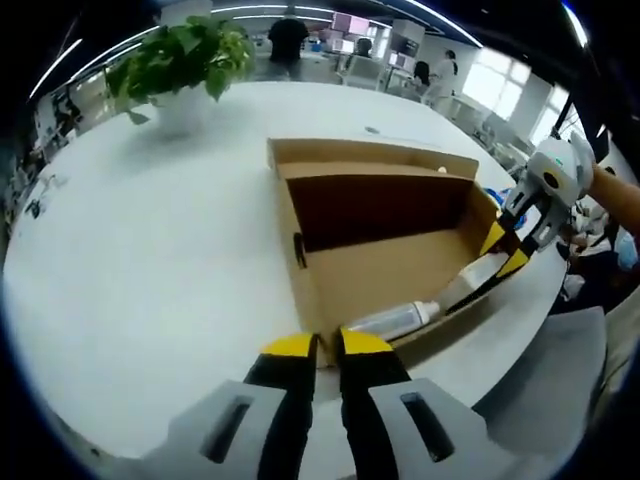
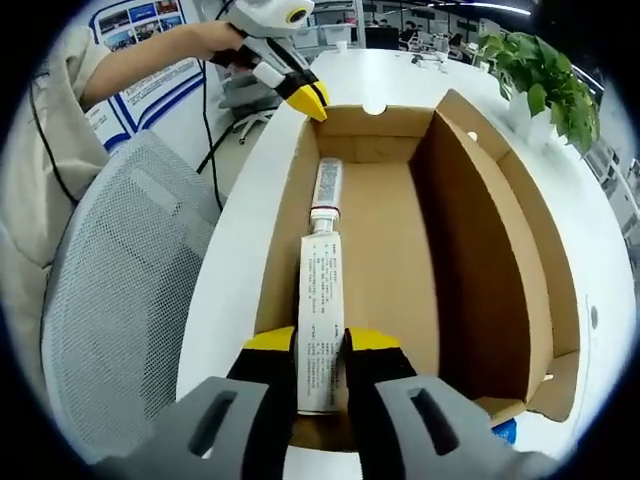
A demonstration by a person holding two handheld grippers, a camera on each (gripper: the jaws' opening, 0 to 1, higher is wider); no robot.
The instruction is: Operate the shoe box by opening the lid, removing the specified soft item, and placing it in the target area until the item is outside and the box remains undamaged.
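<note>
Potted plant (image 1: 185,62), far L on white table (image 1: 130,260). Shoe box (image 1: 385,265), lid open. Left gripper (image 1: 328,347): jaws clenched on box corner. Tube (image 2: 321,320) lies inside box; right gripper (image 2: 322,345) jaws grasping tube end.

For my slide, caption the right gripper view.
Right tongs grip a white tube inside the open cardboard shoe box; left tongs hold the far wall.

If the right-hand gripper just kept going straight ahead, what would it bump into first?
The right gripper is already closed on the tube. Straight ahead runs the tube's capped end, then probably the box's far wall, where the left gripper rests.
</note>
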